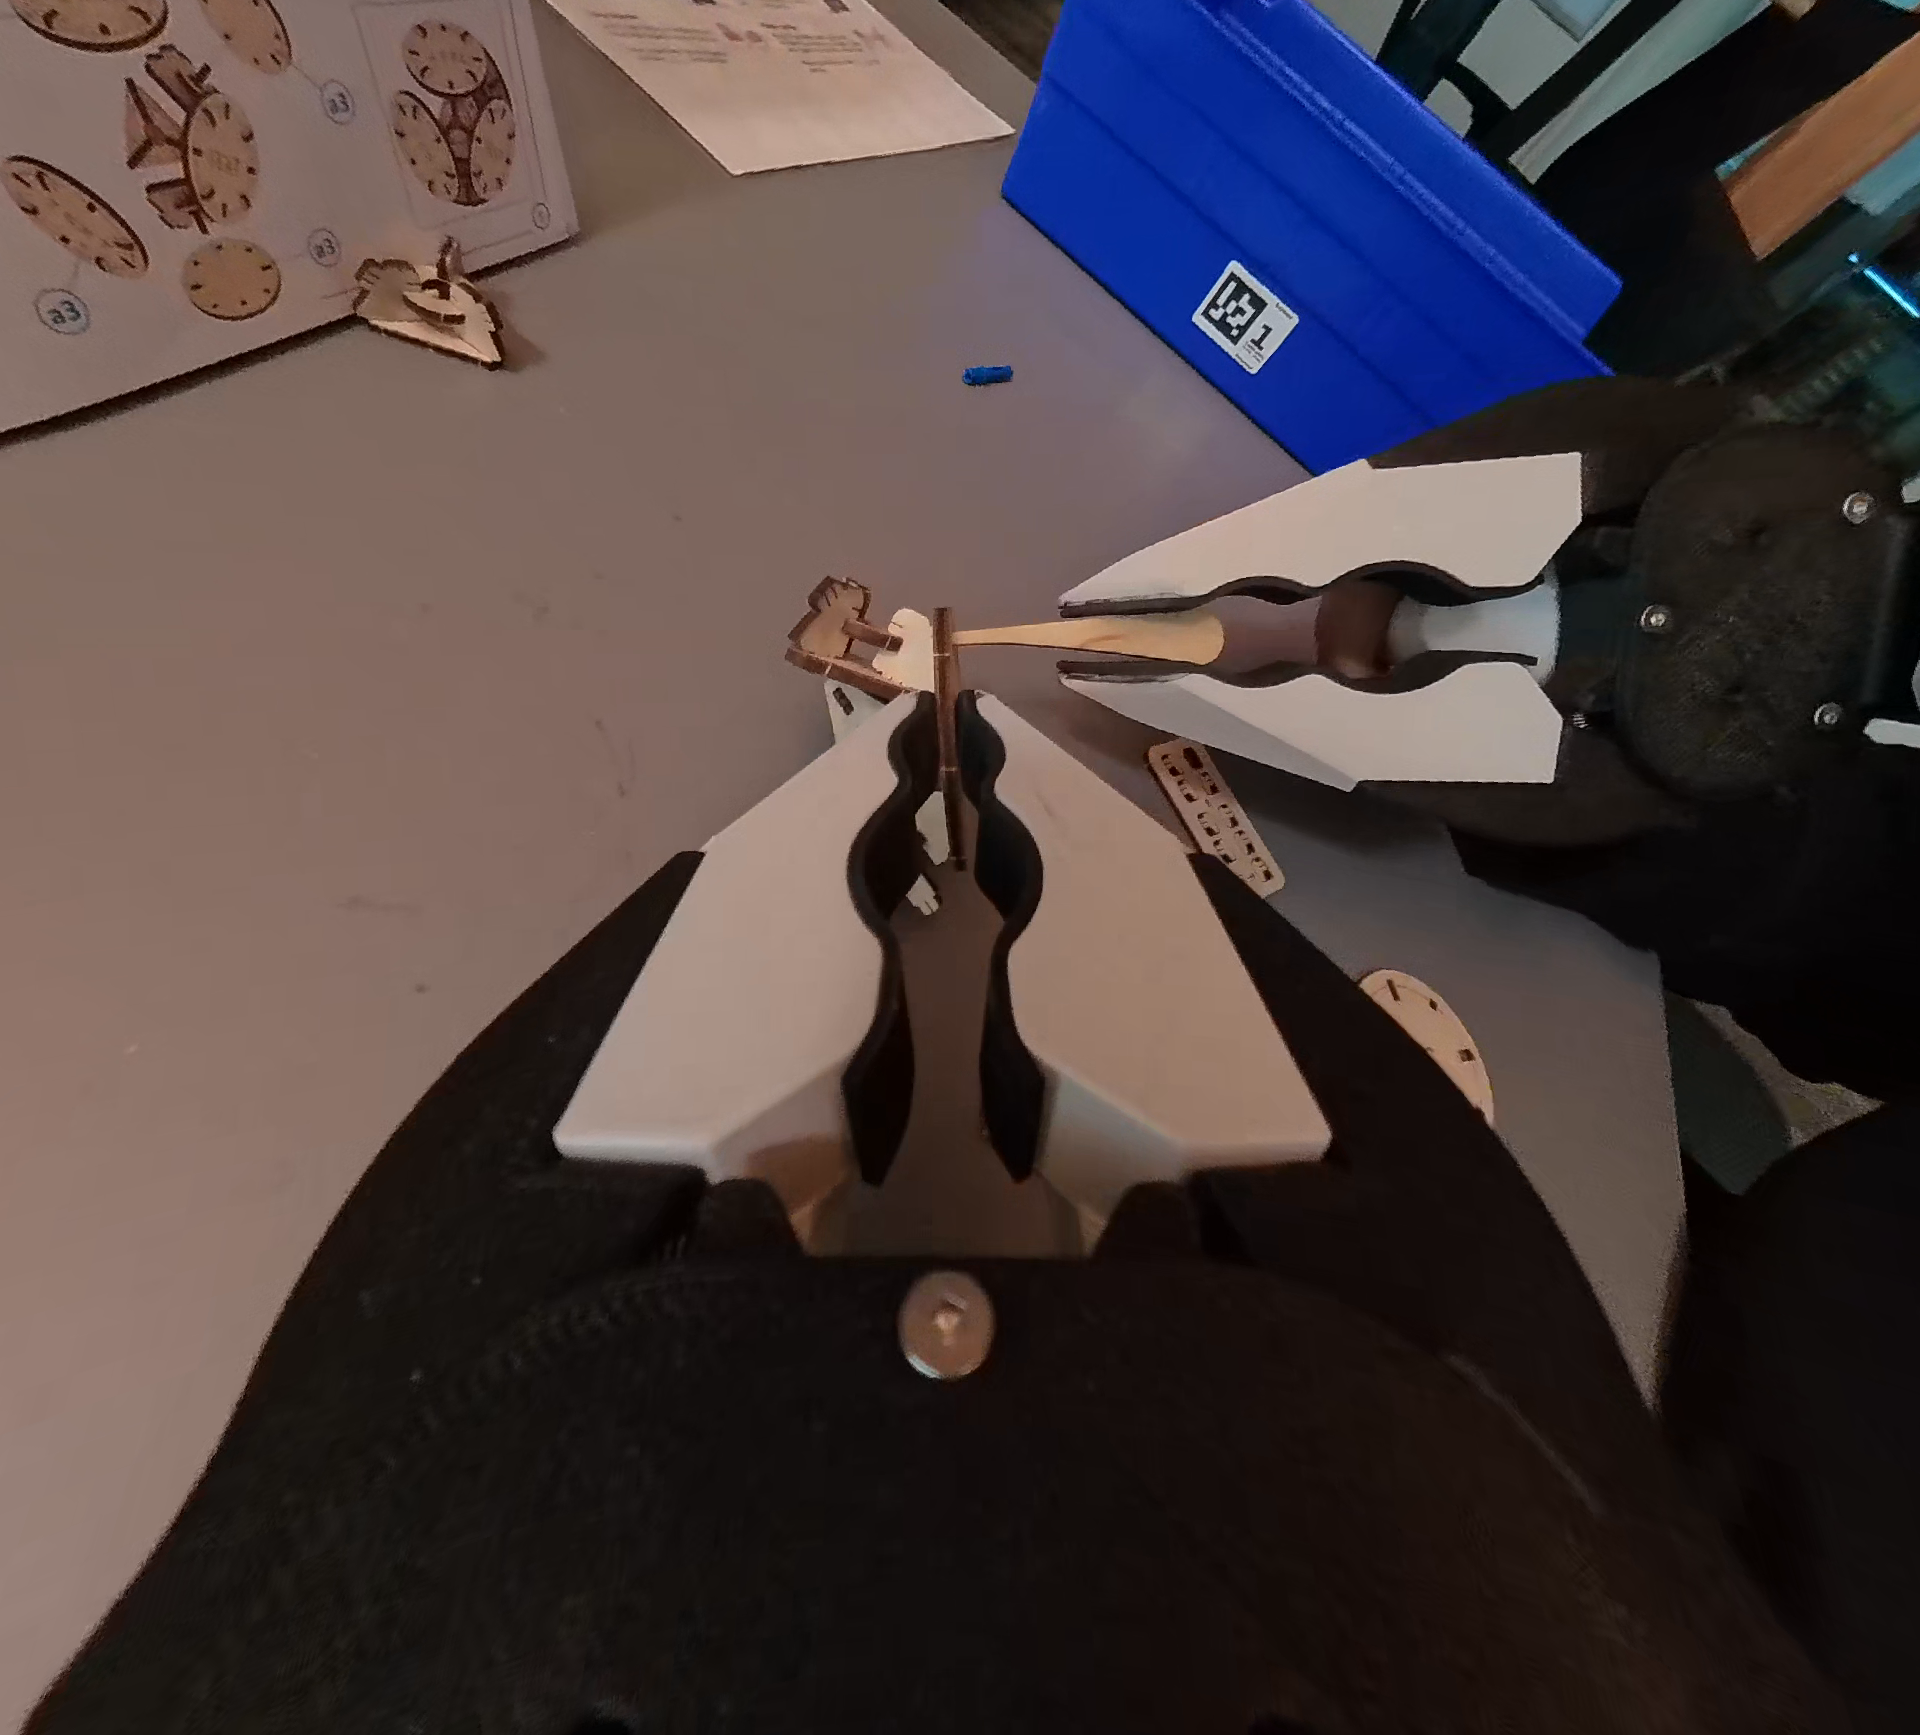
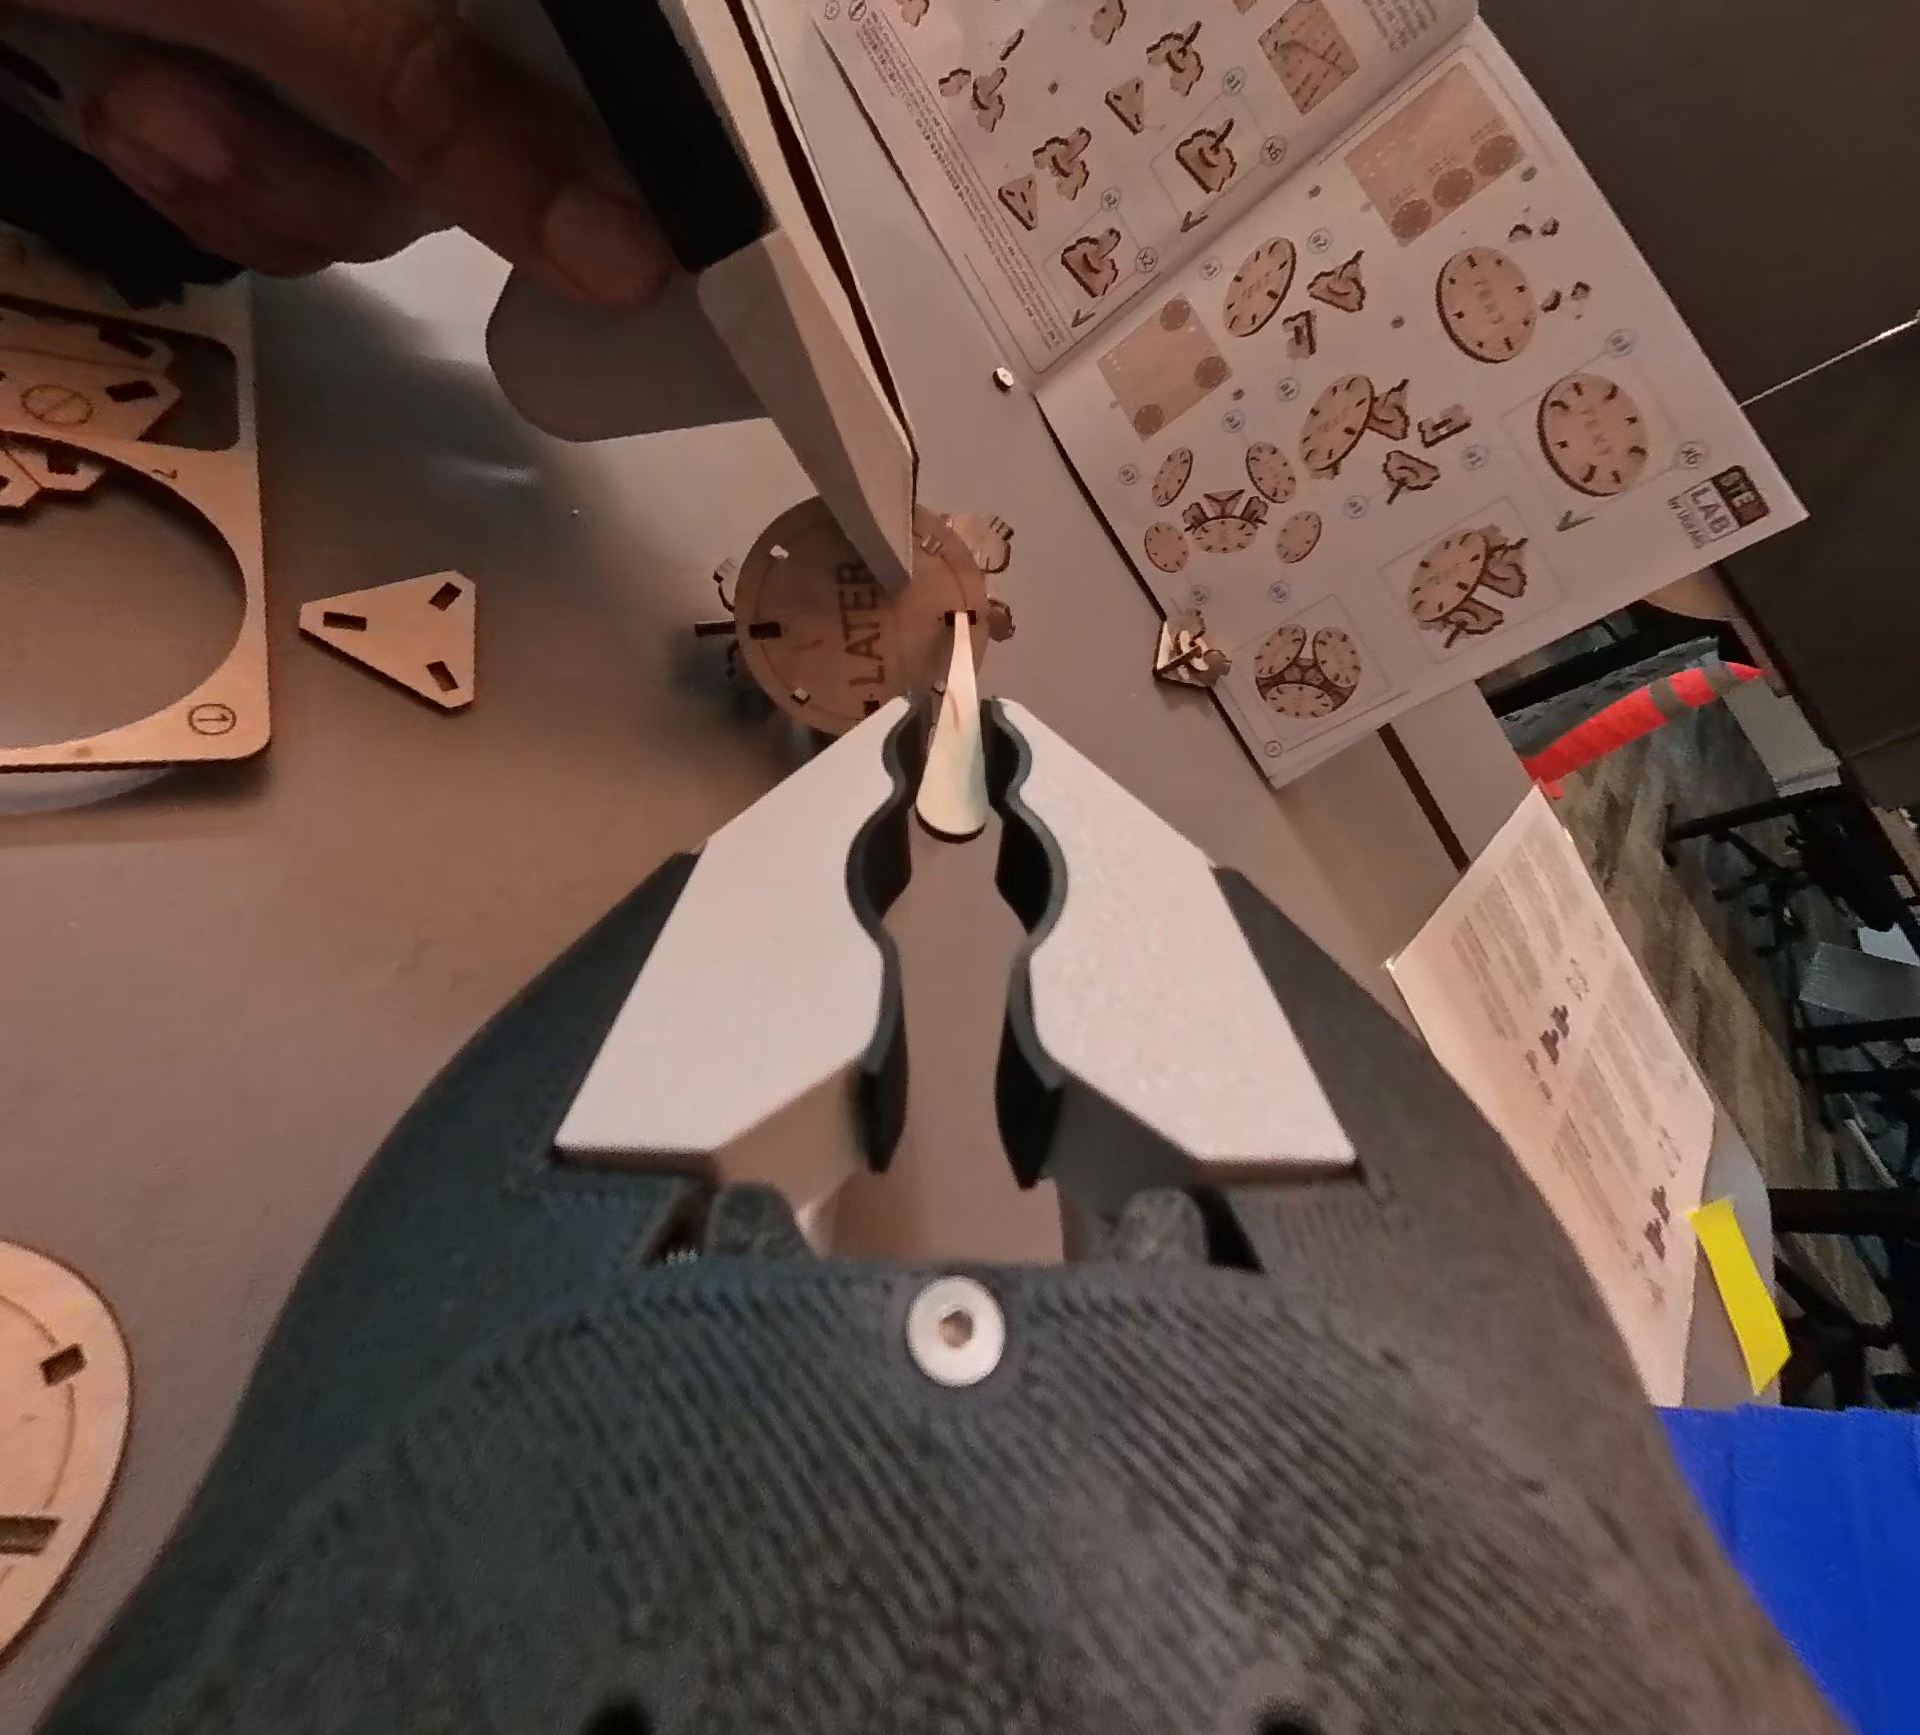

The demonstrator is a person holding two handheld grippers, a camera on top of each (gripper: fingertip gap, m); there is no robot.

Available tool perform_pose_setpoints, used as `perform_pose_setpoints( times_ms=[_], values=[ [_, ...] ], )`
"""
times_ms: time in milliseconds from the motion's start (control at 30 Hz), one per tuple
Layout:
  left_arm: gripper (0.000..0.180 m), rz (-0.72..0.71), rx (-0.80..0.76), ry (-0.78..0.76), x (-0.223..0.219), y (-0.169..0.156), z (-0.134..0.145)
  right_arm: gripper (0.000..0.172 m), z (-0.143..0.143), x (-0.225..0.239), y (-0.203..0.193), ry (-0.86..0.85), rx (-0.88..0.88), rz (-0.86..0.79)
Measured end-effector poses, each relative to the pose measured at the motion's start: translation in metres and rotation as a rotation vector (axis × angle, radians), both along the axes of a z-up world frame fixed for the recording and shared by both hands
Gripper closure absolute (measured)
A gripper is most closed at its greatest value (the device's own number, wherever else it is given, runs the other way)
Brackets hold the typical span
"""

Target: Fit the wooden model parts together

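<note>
— What's each tool gripping?
— The left tool is clenched on the edge of a round wooden disc; the right tool pinches a pale wooden wedge, its tip at a slot in the disc.
— And around them?
— Above the grey surface, an open instruction booklet and blue bin nearby.

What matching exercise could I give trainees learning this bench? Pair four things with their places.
1. wooden disc
2. tapered wooden stick
3. blue bin
4. triangular wooden plate

a. flat on the table, apart from both tongs
b. clamped edge-on in the left tongs
c. standing at the far table edge
d. between the right tongs' fingers, tip at the disc

Pairs: 1-b, 2-d, 3-c, 4-a
</note>
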State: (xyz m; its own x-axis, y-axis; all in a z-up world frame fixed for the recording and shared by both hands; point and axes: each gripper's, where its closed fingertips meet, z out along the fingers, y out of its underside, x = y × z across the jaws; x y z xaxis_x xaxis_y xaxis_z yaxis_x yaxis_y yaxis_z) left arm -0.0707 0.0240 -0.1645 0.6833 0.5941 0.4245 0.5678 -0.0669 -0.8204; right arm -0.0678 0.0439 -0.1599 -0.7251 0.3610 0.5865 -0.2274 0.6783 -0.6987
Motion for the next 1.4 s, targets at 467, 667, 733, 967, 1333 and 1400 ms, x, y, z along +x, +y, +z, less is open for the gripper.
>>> perform_pose_setpoints(
  times_ms=[467,667,733,967,1333,1400],
  values=[
    [0.18,0.03,-0.088,0.059,-0.0006,0.0016,-0.0003,0.163,0.0002,0.0002,0.0001,0.035,0.031,-0.016],
    [0.18,0.019,-0.101,0.065,0.0005,0.0024,-0.0007,0.163,0.001,0.0014,-0.0004,0.037,0.018,0.003],
    [0.18,0.013,-0.092,0.058,0.001,0.0026,-0.0007,0.163,0.0015,0.0025,-0.0011,0.037,0.008,0.021],
    [0.18,-0.009,-0.127,0.081,0.002,0.0033,-0.0017,0.163,0.0046,0.0031,-0.003,0.029,-0.033,0.056],
    [0.179,-0.044,-0.148,0.117,0.0027,0.0033,-0.0024,0.163,0.0027,0.0011,-0.0018,0.009,-0.032,0.065],
    [0.179,-0.055,-0.166,0.135,0.003,0.0034,-0.0026,0.163,0.003,0.0007,-0.0016,-0.001,-0.035,0.077]
  ],
)
